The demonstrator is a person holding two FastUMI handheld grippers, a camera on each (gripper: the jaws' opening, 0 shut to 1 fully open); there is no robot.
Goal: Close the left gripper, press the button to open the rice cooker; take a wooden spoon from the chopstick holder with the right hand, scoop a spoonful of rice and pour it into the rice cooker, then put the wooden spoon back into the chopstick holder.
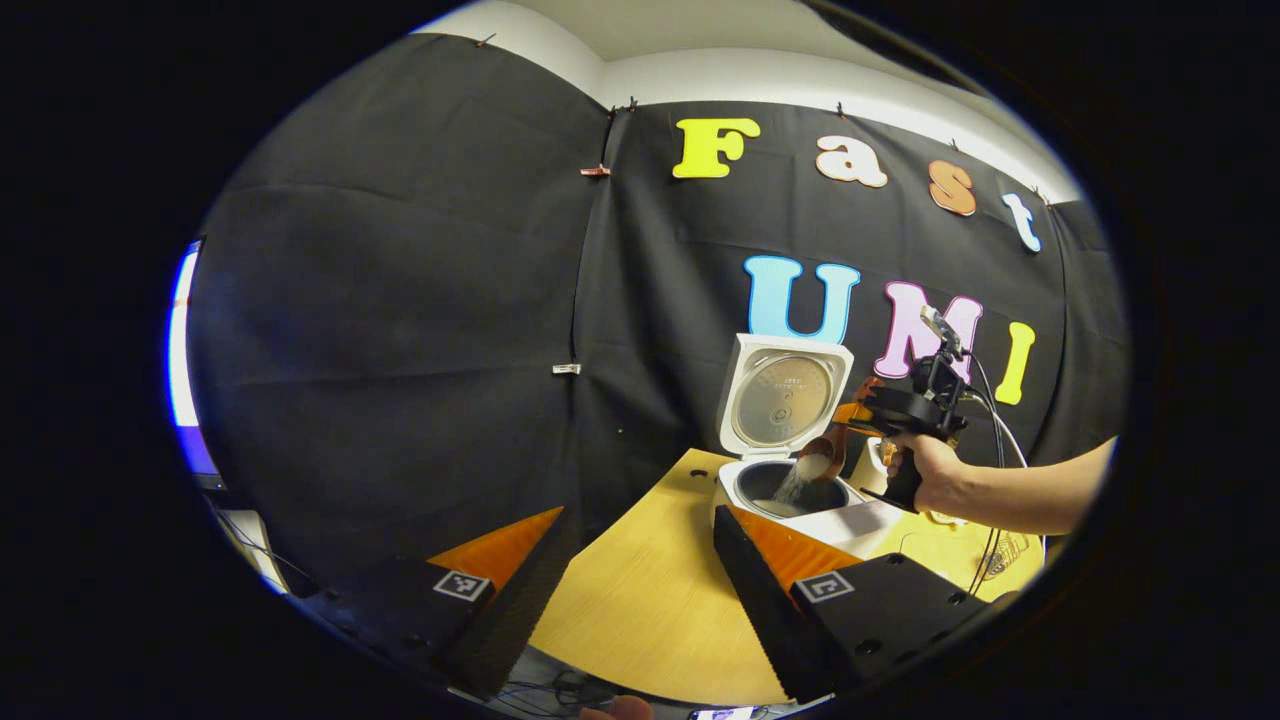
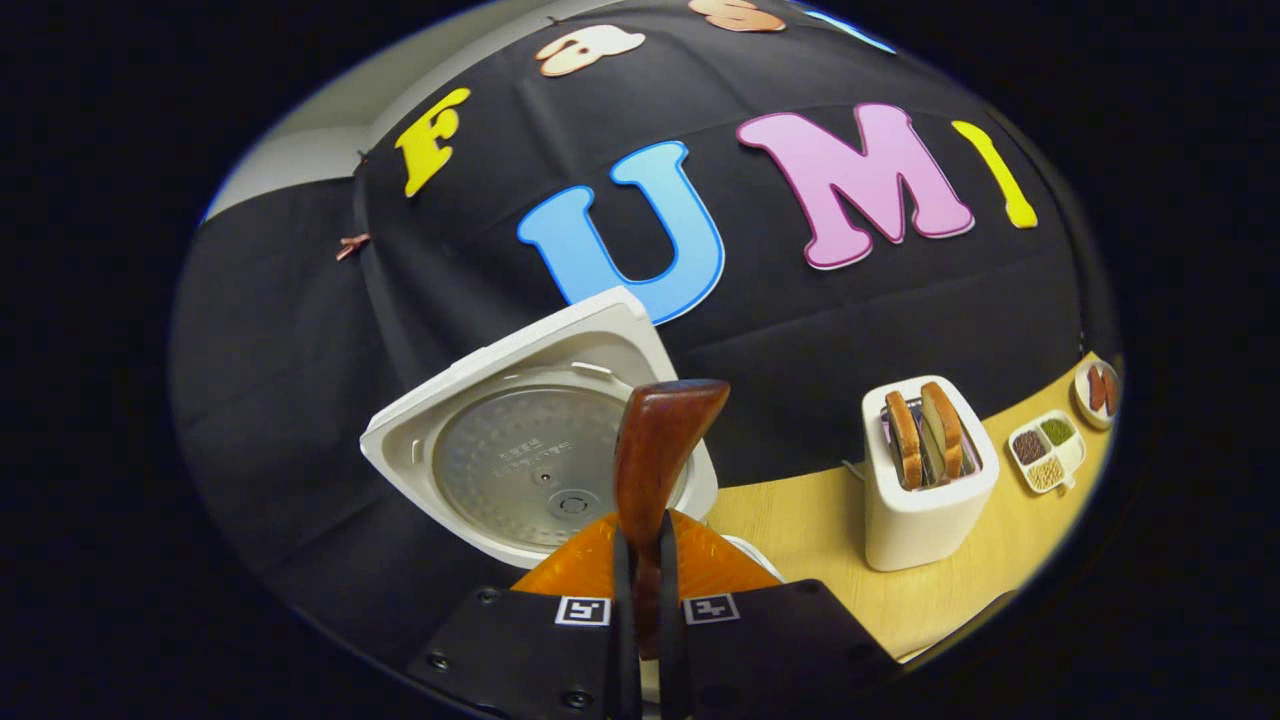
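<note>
Both fingers (image 2: 640, 575) clamp wooden spoon (image 2: 655, 440), seemingly tilted

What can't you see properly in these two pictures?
- Rice cooker pot: in the right gripper view the right gripper blocks it, so only the lid appears.
- Wooden spoon: its bowl faces away in the right gripper view, so the rice is hidden.
- Spoon handle: hidden between the gripper's fingers.
- Tray of grains: too small to identify.
- Plate: cut by the edge.
</note>
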